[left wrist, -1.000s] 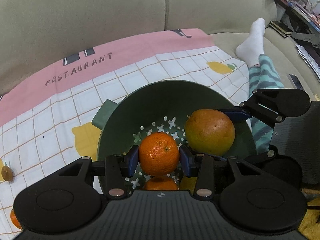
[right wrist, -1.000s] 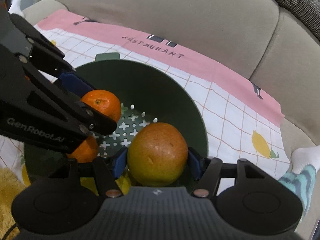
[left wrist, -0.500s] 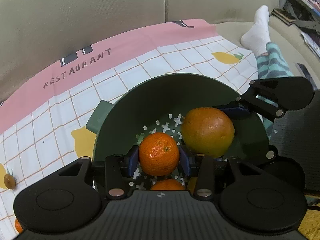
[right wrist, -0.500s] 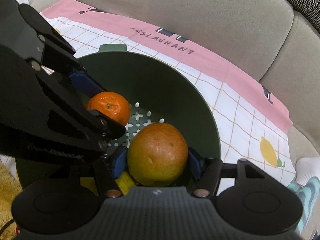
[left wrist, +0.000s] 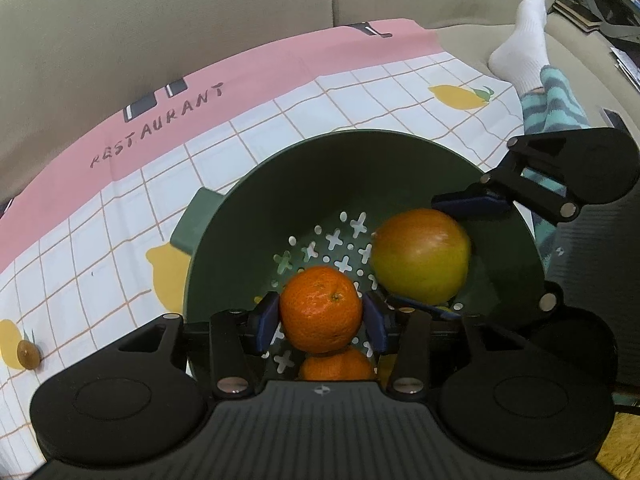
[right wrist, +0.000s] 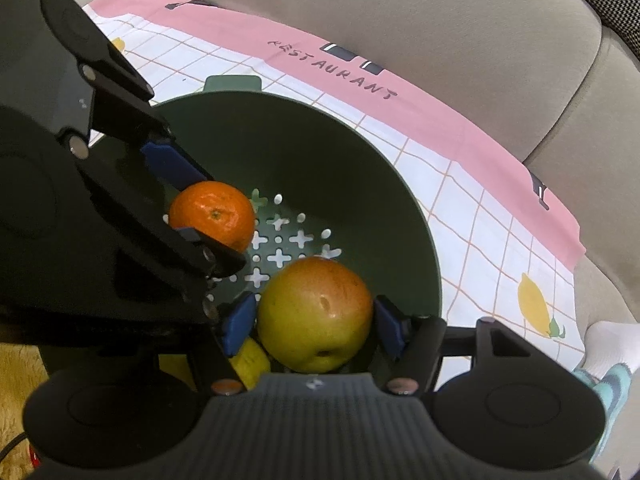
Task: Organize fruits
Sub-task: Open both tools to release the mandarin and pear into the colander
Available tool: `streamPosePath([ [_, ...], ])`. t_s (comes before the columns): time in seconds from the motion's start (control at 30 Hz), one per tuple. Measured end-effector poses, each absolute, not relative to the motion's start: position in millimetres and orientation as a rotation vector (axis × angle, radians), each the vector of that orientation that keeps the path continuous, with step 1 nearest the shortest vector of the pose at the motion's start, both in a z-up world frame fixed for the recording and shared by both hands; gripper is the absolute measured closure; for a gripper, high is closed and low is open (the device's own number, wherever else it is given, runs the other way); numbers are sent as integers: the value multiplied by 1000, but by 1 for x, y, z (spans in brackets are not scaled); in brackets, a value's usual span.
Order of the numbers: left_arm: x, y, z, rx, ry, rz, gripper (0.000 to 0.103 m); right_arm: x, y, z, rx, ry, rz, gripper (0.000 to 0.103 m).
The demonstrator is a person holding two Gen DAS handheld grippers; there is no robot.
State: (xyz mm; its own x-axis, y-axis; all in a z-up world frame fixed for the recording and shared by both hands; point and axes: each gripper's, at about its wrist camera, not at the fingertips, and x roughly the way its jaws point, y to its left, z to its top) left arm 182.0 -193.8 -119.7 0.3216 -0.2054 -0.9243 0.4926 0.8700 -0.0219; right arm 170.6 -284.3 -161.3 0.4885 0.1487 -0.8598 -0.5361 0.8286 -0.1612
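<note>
A dark green colander (left wrist: 256, 240) stands on a checked cloth on a sofa. My left gripper (left wrist: 320, 316) is inside it, its jaws opening around an orange (left wrist: 320, 308). The blue pads have just come off the orange's sides, and it sits on top of a second orange (left wrist: 336, 366). My right gripper (right wrist: 314, 326) is shut on a red-and-yellow apple (right wrist: 314, 316), held low over the colander's (right wrist: 320, 168) right side. A yellow fruit (right wrist: 252, 360) lies under the apple. In the right wrist view, the left gripper (right wrist: 212, 208) brackets the orange (right wrist: 212, 214).
The pink-and-white cloth (left wrist: 320, 92) with lemon prints covers the seat, with the beige sofa back (left wrist: 200, 20) behind. A person's foot in a white sock (left wrist: 520, 48) rests to the right. A small brown fruit (left wrist: 28, 354) lies on the cloth at the far left.
The left jaws have widened, so their pads no longer squeeze the orange. Both grippers have tilted a little over the colander. The right gripper still grips the apple.
</note>
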Motion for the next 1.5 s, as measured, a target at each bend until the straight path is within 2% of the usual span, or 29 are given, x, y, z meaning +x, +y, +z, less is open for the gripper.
streamPosePath([
  [0.33,172,-193,-96,272,1117,-469,39,164,-293,-145,-432,972,424,36],
  [0.47,165,-196,-84,284,1088,-477,36,156,-294,-137,-420,958,425,25],
  [0.57,158,-196,-74,289,1063,-479,36,150,-295,-129,-419,942,416,22],
  [1.03,125,-165,-31,245,943,-451,33,117,-289,-100,-271,876,378,17],
  [1.5,95,-104,-16,146,866,-360,29,84,-252,-92,-39,780,326,15],
])
